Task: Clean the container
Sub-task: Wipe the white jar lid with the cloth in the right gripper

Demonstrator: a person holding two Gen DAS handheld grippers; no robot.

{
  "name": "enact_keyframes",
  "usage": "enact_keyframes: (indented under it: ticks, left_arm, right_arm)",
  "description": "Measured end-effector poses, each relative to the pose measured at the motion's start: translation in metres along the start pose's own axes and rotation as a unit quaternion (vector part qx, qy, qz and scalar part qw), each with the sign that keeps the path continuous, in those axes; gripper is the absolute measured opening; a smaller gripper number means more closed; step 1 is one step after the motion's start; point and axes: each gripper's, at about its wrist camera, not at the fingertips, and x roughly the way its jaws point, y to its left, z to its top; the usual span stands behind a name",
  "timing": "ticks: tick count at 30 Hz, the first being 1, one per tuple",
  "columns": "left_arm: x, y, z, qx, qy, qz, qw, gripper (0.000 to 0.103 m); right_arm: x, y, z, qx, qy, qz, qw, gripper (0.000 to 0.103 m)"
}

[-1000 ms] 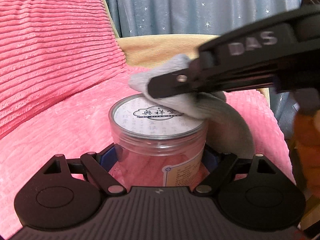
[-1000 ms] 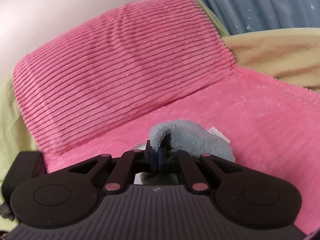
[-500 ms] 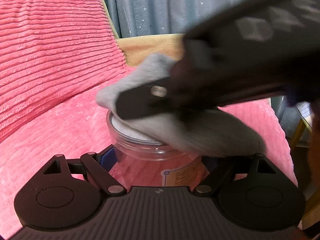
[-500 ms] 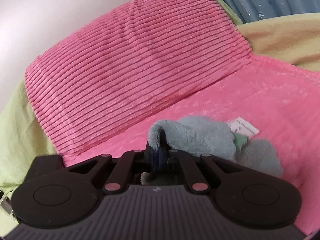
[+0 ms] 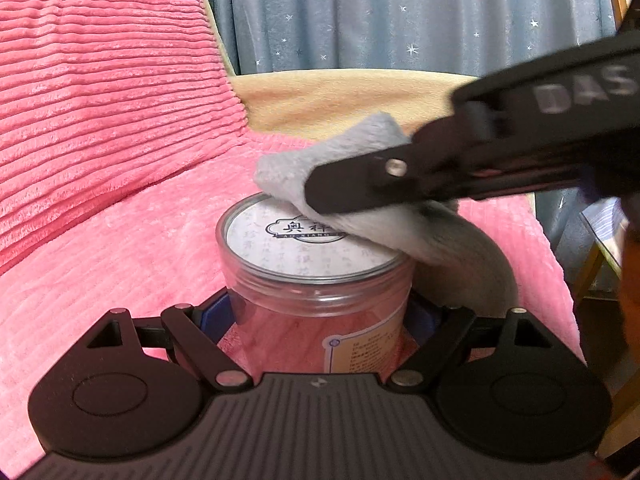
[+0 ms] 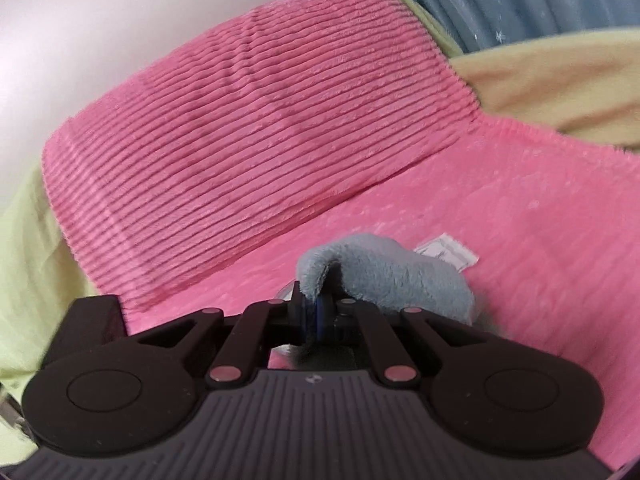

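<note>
A clear plastic jar (image 5: 316, 304) with a white printed lid (image 5: 296, 246) stands upright on a pink blanket. My left gripper (image 5: 318, 316) is shut on the jar's sides, blue pads against the wall. My right gripper (image 6: 318, 312) is shut on a grey fluffy cloth (image 6: 384, 276). In the left wrist view the right gripper (image 5: 320, 188) comes in from the right and presses the cloth (image 5: 340, 164) onto the far right part of the lid. The cloth hangs down behind the jar on the right.
A pink ribbed cushion (image 5: 100, 92) rises at the left and back. A tan blanket (image 5: 340, 96) and a blue star-patterned curtain (image 5: 380, 12) lie behind. A wooden chair frame (image 5: 600, 256) shows at the right edge. A pale green cover (image 6: 24, 260) lies left of the cushion.
The right gripper with the cloth swept left across the lid, covering it, then moved back right; most of the lid shows again. The left gripper and jar stayed still.
</note>
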Motion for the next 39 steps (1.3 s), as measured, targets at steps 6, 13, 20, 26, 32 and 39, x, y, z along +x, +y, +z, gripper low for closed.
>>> enact_keyframes:
  ticks: [6,13,20,26,32,39]
  left_arm:
    - [0.0,-0.0021,-0.0008,0.004,0.001,0.004,1.0,0.085]
    - [-0.0016,-0.0028,-0.0013,0.005,0.001,0.004,1.0,0.085]
    - [-0.0023,-0.0017,-0.001,0.003,0.001,0.001,1.0,0.085]
    - [-0.0025,0.0042,-0.0011,0.007,0.001,0.0,1.0,0.085]
    - [-0.0034,0.0046,-0.0016,0.007,0.001,0.0,1.0,0.085]
    - [-0.0027,0.0065,-0.0012,0.005,0.002,-0.005,1.0,0.085]
  right_arm:
    - [-0.001,0.0004,-0.0022,0.019,0.009,0.021,1.0,0.002]
    - [0.0046,-0.0025,0.0015,0.01,0.003,0.014,1.0,0.002]
    - [0.0023,0.0021,-0.0001,0.003,0.007,0.014,1.0,0.002]
    - [0.0007,0.0019,0.0001,-0.004,0.006,0.009,1.0,0.002]
    - [-0.0009,0.001,0.0006,-0.012,0.004,0.003,1.0,0.002]
    - [-0.0028,-0.0001,0.0012,-0.021,0.002,-0.004,1.0,0.002]
